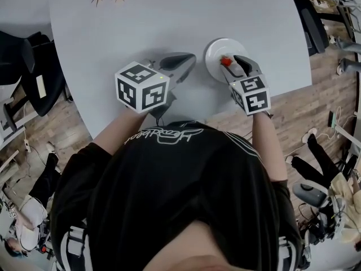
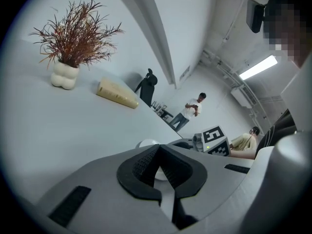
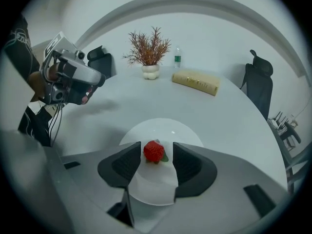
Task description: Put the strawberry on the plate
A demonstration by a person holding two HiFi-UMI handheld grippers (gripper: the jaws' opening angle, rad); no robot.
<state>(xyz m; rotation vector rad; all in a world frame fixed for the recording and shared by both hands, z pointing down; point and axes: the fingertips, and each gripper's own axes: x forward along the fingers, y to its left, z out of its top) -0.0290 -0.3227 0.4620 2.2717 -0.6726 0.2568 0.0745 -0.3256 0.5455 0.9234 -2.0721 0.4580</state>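
head view: shows strawberry (image 1: 225,61) sitting on white plate (image 1: 213,51) near the edge of the table (image 1: 141,21), right gripper (image 1: 233,62) reaching over the plate's near rim, left gripper (image 1: 188,59) pointing at the plate from the left, just beside it.

left gripper view: shows fingers (image 2: 141,162) closed together at the tips, nothing between them; beyond, plant (image 2: 75,38) in a pale vase and tan block (image 2: 117,93) on the table.

right gripper view: shows fingers (image 3: 124,165) spread apart, strawberry lying between them on the plate, pads not pressing it.
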